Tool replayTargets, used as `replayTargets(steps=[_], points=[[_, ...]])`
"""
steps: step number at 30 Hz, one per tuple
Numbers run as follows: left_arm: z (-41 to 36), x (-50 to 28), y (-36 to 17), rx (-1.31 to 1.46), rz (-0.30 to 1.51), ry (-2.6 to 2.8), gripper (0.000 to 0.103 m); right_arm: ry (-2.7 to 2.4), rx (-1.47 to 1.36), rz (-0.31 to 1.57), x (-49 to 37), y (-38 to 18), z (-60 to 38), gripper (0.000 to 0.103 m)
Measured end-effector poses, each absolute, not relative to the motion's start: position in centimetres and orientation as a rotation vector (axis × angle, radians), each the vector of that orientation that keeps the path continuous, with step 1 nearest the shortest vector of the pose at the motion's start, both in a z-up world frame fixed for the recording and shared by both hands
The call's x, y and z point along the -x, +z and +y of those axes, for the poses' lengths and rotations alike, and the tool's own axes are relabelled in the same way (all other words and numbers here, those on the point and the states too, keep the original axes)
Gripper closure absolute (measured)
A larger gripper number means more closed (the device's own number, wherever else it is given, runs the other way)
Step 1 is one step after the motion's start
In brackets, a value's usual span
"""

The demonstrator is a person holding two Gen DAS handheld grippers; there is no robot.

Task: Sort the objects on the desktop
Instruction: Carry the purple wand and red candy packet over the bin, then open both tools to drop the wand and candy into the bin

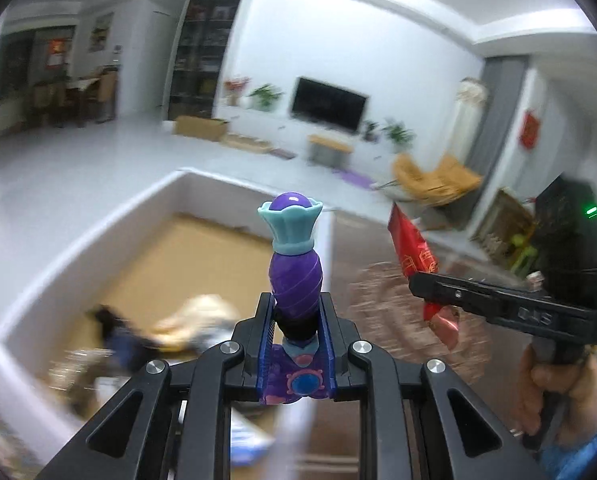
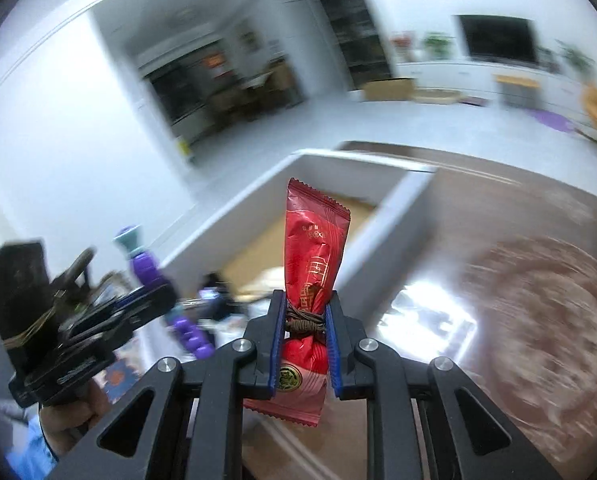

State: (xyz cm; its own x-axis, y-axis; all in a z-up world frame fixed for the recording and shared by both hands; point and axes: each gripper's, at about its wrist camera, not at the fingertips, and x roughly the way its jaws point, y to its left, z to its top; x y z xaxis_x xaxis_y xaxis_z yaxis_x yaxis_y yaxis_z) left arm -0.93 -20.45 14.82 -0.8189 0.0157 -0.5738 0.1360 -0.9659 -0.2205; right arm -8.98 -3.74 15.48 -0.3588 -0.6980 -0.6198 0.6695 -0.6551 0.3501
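1. Left claw (image 1: 296, 320): clamped on a purple toy wand (image 1: 296, 276) with a pale blue flared top, gripped around its lower body; the wand stands upright out of the jaws, clear of the counter.
2. Right claw (image 2: 306, 320): pressed tight on a red snack packet (image 2: 312, 264), pinched at the waist where brown cord is wound round it; the packet's serrated top points up and away, off the counter.
3. A person's hand (image 1: 554, 392), blue sleeve at the wrist, carries the right tool.
4. Brown counter (image 2: 478, 200): below both claws, with a round woven mat (image 2: 546, 336), blurred.
5. White open box (image 2: 338, 168): just beyond both claws, cardboard-coloured floor inside, some blurred items already in it.
6. Step in hand, as judged: carrying both items, each lifted and held.
7. Next move calls for: bringing each claw over its proper container, probably the box, and letting go only once inside the walls.
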Motion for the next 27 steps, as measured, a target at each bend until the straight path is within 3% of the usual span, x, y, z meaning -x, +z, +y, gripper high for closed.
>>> replayTargets(steps=[7, 9, 10, 11, 13, 15, 16, 19, 20, 24, 27], points=[[-27.7, 3.2, 8.7, -1.277, 0.373, -2.633, 0.083, -1.863, -1.1, 0.099, 7.4, 9.5, -18.3, 0.082], [-28.5, 4.1, 6.8, -1.344, 0.335, -2.557, 0.08, -1.846, -1.173, 0.136, 7.5, 7.2, -20.3, 0.074], [-28.7, 4.4, 6.2, -1.357, 0.324, -2.533, 0.078, -1.846, -1.202, 0.165, 7.5, 6.2, -21.2, 0.062], [-28.9, 4.3, 5.8, -1.355, 0.324, -2.525, 0.073, -1.851, -1.21, 0.179, 7.4, 5.9, -21.5, 0.05], [-29.2, 4.1, 5.6, -1.318, 0.351, -2.518, 0.054, -1.878, -1.195, 0.184, 7.2, 6.0, -21.4, 0.04], [-28.9, 3.4, 6.0, -1.249, 0.351, -2.513, 0.024, -1.914, -1.15, 0.161, 7.2, 7.0, -20.2, 0.027], [-28.6, 2.9, 6.6, -1.189, 0.332, -2.508, 0.021, -1.946, -1.132, 0.156, 7.4, 7.6, -19.7, 0.02], [-27.6, 1.0, 7.8, -1.018, 0.257, -2.449, 0.01, -2.037, -1.081, 0.143, 6.9, 9.5, -18.6, 0.013], [-27.2, 0.5, 8.4, -0.966, 0.24, -2.401, 0.003, -2.064, -1.071, 0.139, 6.6, 9.8, -17.8, 0.007], [-25.2, -1.7, 9.9, -0.741, 0.298, -2.303, 0.001, -2.119, -1.081, 0.181, 6.7, 10.4, -16.4, 0.002], [-24.7, -2.7, 10.8, -0.762, 0.337, -2.361, 0.001, -2.124, -1.14, 0.209, 6.5, 10.1, -16.0, 0.002]])
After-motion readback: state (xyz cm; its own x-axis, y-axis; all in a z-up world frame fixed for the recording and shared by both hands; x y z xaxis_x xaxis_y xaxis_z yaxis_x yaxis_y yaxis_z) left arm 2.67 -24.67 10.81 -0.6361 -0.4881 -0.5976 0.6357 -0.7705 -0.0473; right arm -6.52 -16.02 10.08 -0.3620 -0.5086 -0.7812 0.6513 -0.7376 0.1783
